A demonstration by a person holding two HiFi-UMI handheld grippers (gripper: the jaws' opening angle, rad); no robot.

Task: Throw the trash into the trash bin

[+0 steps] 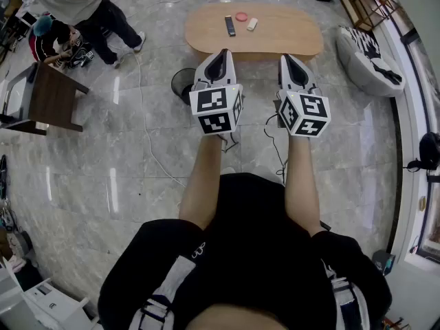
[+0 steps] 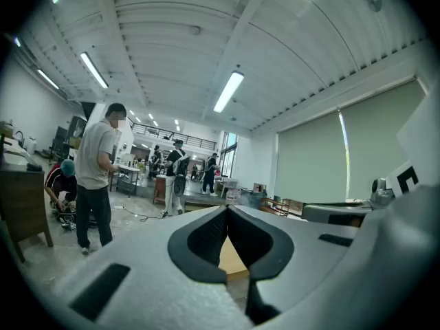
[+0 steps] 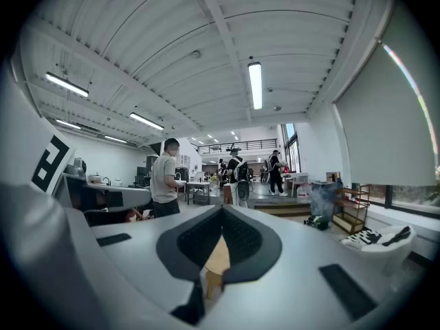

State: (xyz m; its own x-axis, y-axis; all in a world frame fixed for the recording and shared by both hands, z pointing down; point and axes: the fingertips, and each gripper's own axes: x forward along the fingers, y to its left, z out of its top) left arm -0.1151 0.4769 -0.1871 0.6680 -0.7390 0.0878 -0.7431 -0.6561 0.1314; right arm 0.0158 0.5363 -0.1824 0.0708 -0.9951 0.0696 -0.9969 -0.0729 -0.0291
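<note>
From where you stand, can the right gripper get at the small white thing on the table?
Probably yes, after moving in: the right gripper points level, fingers shut, short of the white thing. Nothing on the table stands between them, so the way looks free.

You wear a black short-sleeved top (image 1: 254,253) with a small pale logo (image 1: 198,251) on the left sleeve. Pale grey straps (image 1: 168,284) with dark trim lie over both shoulders. Your left gripper (image 1: 221,52) and right gripper (image 1: 287,58) look alike: smooth light grey shells that taper forward, with black lining along the inner faces of the jaws. Behind each shell sits a white cube printed with black square markers, the left cube (image 1: 216,108) and the right cube (image 1: 306,114). In the gripper views the black pads (image 2: 206,236) show a fine ribbed texture, and a dark rectangular slot (image 3: 347,291) is cut into the grey shell on each side of them.
</note>
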